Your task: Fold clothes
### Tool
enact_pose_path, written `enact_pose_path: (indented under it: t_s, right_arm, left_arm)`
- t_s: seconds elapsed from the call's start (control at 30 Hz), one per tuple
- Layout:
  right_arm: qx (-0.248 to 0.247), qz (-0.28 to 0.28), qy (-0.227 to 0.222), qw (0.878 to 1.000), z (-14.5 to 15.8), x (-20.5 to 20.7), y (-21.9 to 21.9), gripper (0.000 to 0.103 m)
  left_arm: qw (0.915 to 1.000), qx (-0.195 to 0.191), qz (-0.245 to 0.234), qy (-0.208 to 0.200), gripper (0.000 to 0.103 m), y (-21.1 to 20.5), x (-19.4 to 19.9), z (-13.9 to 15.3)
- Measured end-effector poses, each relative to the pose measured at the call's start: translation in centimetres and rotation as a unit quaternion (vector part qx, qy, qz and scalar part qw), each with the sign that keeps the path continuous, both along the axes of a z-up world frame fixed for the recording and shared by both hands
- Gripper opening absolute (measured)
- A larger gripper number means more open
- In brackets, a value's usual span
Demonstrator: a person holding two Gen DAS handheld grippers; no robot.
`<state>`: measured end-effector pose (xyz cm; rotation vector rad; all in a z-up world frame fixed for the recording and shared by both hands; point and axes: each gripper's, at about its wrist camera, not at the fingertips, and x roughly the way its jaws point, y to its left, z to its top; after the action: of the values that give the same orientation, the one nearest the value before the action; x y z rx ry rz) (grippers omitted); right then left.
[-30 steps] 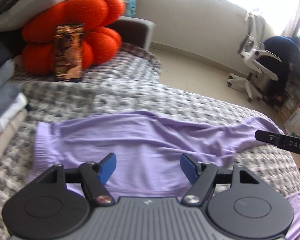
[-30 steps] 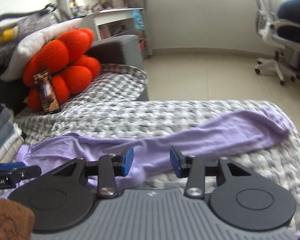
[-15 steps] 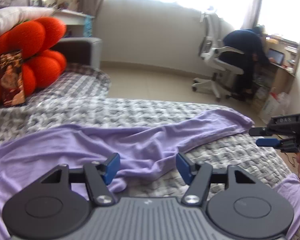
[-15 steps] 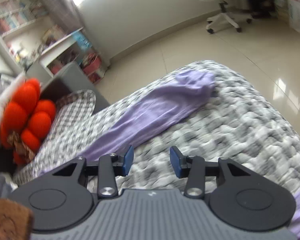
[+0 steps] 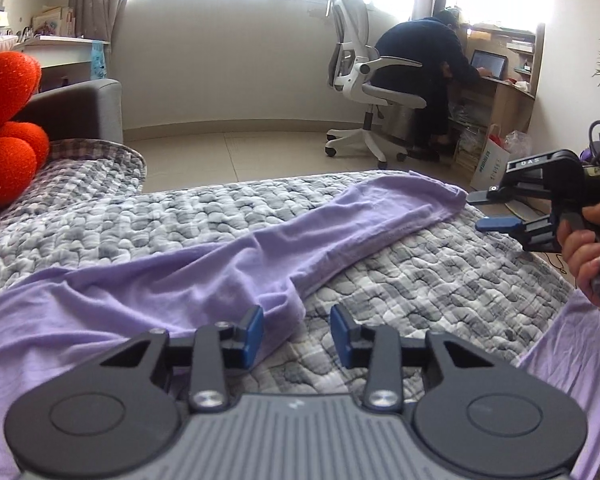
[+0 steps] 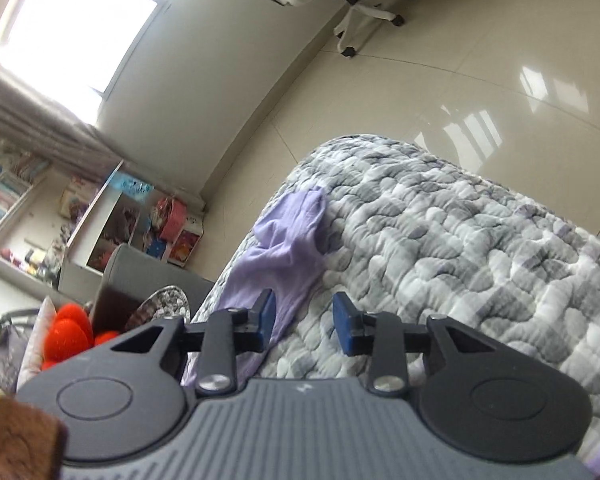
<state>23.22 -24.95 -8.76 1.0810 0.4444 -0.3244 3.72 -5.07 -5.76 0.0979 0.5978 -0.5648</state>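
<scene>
A: Bed first. Grey-and-white quilted cover (image 5: 400, 280), with a lilac long-sleeved garment (image 5: 180, 280) spread flat on it. One sleeve (image 5: 380, 216) runs out to the far right corner of the bed, its cuff near the edge.

B: Left gripper (image 5: 297, 330)?

A: Low over the near part of the bed. Jaws part open and closing. The left blue pad (image 5: 254, 330) sits just beside a raised fold at the sleeve's base. A tongue of that fold lies in the gap; no pad presses on it.

B: Right gripper (image 6: 304, 322)?

A: Rolled well over, so its view is tilted. Jaws part open and closing too. Mostly quilt shows in the gap; the lilac sleeve edge passes by the left pad (image 6: 267, 320). Nothing gripped. In the left wrist view the same tool (image 5: 496, 210) hangs just off the cuff, a hand (image 5: 584, 248) around its grip.

B: Surroundings?

A: Orange bobble cushion (image 5: 8, 140) at the left on a grey sofa arm (image 5: 80, 108). White office chair (image 5: 364, 80) by the window, a person in dark clothing (image 5: 420, 64) bent over a laptop (image 5: 488, 64) on a wooden desk (image 5: 500, 92). More lilac fabric (image 5: 572, 356) drapes at the near right.
</scene>
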Motion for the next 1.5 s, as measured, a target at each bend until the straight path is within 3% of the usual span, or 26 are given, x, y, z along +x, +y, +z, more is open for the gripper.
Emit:
enact_pose_path:
  t_s: [0.17,0.33,0.5,0.57,0.63,1.03,1.27,1.4,1.5]
  right_arm:
    - [-0.027,-0.006,-0.003,1.0,0.1,1.0,0.7,0.024]
    - [-0.08,-0.011,0.007,0.997,0.4,2.1,1.6,0.022]
    - [-0.104,-0.019,0.006,0.994,0.4,2.4,1.6,0.02]
    - [-0.118,-0.023,0.009,0.993,0.2,2.5,1.5,0.008]
    - [-0.131,-0.027,0.014,0.991,0.1,2.6,1.4,0.0]
    - [-0.197,-0.035,0.013,0.98,3.7,1.6,2.0,0.0]
    - [-0.18,-0.013,0.078,0.98,3.6,0.4,1.5,0.0]
    - [-0.169,0.008,0.122,0.978,3.0,0.0,1.2,0.001]
    - [-0.191,0.009,0.146,0.971,3.1,-0.4,1.4,0.002]
  left_arm:
    - [1.0,-0.006,-0.001,0.008,0.036,-1.0,1.0,-0.5]
    - [0.9999,-0.001,0.002,0.01,0.034,-2.0,1.5,-0.8]
    - [0.9997,-0.009,0.011,0.022,0.012,-2.1,2.0,-0.5]
    - [0.9993,-0.014,0.021,0.027,0.004,-1.8,2.2,-0.5]
    - [0.9989,-0.025,0.027,0.03,0.003,-1.4,2.4,-0.3]
    - [0.9993,-0.037,-0.001,0.008,0.002,-0.4,0.7,2.3]
    - [0.9996,-0.01,-0.025,0.006,0.002,-0.2,-1.3,3.0]
    - [0.999,0.019,-0.03,0.025,0.002,-0.1,-1.8,2.6]
    - [0.9979,0.033,-0.03,0.047,0.002,0.0,-1.8,2.1]
